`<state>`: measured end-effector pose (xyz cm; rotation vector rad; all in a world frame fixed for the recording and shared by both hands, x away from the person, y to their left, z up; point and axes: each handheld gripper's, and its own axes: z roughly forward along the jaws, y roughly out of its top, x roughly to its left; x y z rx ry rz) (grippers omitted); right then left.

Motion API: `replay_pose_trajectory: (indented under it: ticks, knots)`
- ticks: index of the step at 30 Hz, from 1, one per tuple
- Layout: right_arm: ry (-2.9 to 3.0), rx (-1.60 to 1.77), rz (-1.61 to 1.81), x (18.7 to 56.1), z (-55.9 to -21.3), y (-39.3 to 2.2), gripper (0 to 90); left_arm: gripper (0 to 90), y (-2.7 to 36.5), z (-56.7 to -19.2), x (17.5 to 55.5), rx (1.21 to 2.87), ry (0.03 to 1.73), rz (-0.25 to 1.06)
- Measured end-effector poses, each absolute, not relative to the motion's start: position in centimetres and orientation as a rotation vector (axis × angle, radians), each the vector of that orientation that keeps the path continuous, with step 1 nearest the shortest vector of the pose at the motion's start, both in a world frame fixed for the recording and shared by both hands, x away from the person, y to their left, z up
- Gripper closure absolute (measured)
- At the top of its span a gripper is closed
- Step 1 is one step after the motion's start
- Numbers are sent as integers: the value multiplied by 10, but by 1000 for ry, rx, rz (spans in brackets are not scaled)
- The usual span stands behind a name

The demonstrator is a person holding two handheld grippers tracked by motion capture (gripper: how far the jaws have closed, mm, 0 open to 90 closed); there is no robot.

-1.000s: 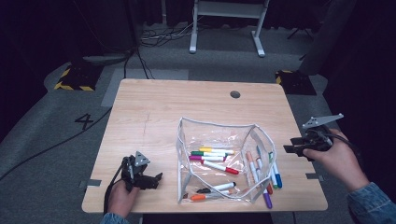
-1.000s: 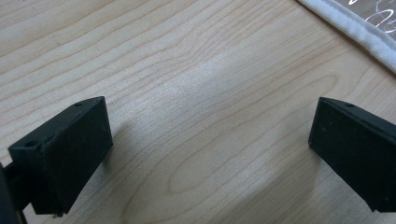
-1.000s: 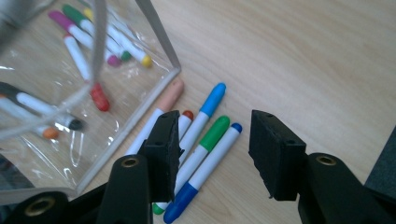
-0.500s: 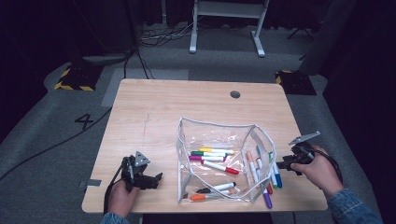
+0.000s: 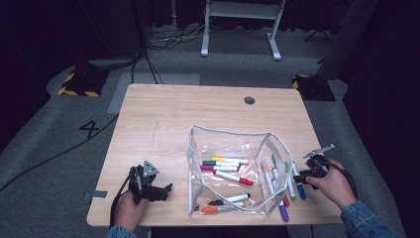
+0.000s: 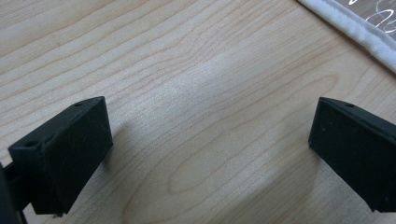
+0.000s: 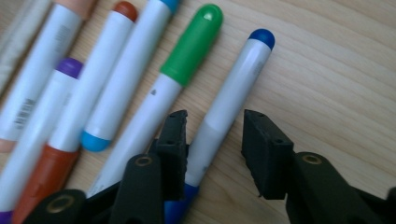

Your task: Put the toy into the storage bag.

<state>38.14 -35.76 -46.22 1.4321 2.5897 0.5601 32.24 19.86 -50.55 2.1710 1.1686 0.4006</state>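
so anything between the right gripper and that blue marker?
Nothing visible. The right gripper straddles the blue marker, jaws just closing, a gap left at one pad. The green marker lies outside the jaws.

A light wooden table point(image 5: 163, 119) with a round cable hole point(image 5: 249, 100) stands on grey carpet point(image 5: 59, 163). Beyond it: a white stand's legs point(image 5: 237, 29), floor cables point(image 5: 168, 37), hazard-striped blocks point(image 5: 79, 82), dark surroundings.
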Motion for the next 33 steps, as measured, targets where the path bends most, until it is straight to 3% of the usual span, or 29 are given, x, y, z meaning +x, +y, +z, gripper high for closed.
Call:
replay_pose_trajectory:
  ticks: [6,18,33]
  knots:
    - [2529,1528,521,380,-465,-366,762,0,199,-505,322,2171,1169,401]
    - [2478,1595,573,378,-455,-371,767,0,199,-505,322,2171,1169,401]
    - [2469,1456,828,350,-379,-373,766,0,199,-505,322,2171,1168,401]
